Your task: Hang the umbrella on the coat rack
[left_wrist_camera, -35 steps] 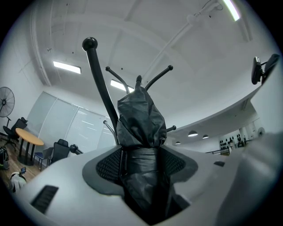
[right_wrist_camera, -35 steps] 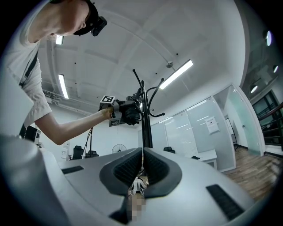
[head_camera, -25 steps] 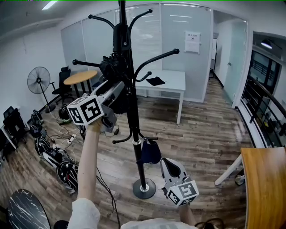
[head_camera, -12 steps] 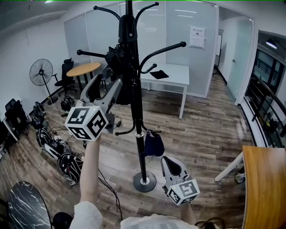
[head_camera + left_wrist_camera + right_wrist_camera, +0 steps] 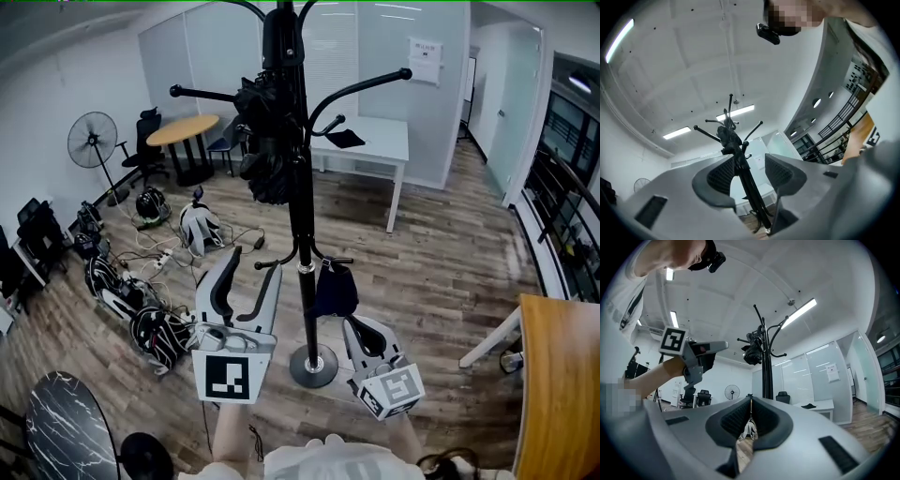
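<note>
The black coat rack point(image 5: 302, 206) stands on the wooden floor point(image 5: 441, 281) in the middle of the head view. Its top is cut off by the upper edge of the picture. The umbrella point(image 5: 267, 164), black and folded, hangs high on the coat rack, close against the pole, under the upper hooks. It is a dark bundle, and I cannot make out which part of it sits on which hook. On 1 of the low hooks hangs a dark bag point(image 5: 334, 289); its shape is hard to read.

The left tongs point(image 5: 250, 272) are low, left of the pole and apart from it. Their 2 jaws stand wide and are closing, with nothing between the pads. In the left gripper view the left tongs point(image 5: 749, 173) only frame the far coat rack point(image 5: 751, 190) and umbrella point(image 5: 726, 138); the body of the tongs hides the foot of the rack.

The right tongs point(image 5: 361, 328) are near the round foot, jaws together and empty. The right gripper view shows the same for the right tongs point(image 5: 750, 420), with coat rack point(image 5: 766, 376) and umbrella point(image 5: 752, 350) well beyond.
</note>
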`<state>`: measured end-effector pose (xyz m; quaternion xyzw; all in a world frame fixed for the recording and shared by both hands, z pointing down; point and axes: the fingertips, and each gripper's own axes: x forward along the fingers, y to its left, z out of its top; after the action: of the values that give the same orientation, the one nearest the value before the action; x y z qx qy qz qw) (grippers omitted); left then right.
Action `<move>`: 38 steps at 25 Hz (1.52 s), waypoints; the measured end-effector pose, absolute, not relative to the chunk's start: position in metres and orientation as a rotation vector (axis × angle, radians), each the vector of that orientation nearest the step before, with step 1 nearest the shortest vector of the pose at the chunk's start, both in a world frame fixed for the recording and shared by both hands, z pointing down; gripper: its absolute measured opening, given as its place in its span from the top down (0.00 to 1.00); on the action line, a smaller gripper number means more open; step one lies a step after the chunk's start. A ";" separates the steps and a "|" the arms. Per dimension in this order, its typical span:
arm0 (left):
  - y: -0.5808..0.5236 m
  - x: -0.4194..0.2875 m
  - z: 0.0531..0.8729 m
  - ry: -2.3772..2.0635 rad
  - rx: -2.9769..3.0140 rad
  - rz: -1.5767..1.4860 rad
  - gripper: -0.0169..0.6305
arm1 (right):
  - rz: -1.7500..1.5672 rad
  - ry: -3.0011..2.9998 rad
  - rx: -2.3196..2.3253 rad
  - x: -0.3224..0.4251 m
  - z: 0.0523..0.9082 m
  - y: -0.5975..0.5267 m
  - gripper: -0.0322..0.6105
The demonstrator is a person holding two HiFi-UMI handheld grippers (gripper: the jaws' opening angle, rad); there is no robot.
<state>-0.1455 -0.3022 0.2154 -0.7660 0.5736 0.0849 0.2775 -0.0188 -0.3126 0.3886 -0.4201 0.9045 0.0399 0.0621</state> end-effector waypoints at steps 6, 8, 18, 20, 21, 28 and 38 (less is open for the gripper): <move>-0.284 -0.145 0.275 1.555 -2.112 0.373 0.90 | 0.135 2.759 -1.264 -0.031 0.398 -0.308 0.90; -0.282 -0.145 0.288 1.589 -2.133 0.395 0.91 | 0.139 2.771 -1.271 -0.034 0.401 -0.306 0.90; -0.278 -0.141 0.379 1.793 -2.258 0.210 0.93 | 0.130 2.798 -1.275 -0.041 0.411 -0.298 0.90; -0.277 -0.146 0.382 1.800 -2.249 0.191 0.93 | 0.133 2.818 -1.261 -0.044 0.414 -0.296 0.90; -0.276 -0.149 0.384 1.806 -2.243 0.190 0.93 | 0.133 2.828 -1.255 -0.045 0.416 -0.295 0.90; -0.276 -0.154 0.387 1.839 -2.251 0.180 0.93 | 0.107 2.839 -1.273 -0.044 0.420 -0.296 0.90; -0.267 -0.152 0.396 1.868 -2.301 0.202 0.93 | 0.099 2.839 -1.292 -0.040 0.425 -0.290 0.90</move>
<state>-0.1517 -0.2671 0.3962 -0.7718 0.6264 0.0679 0.0855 -0.0395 -0.2896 0.4251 -0.4139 0.9097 0.0316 0.0104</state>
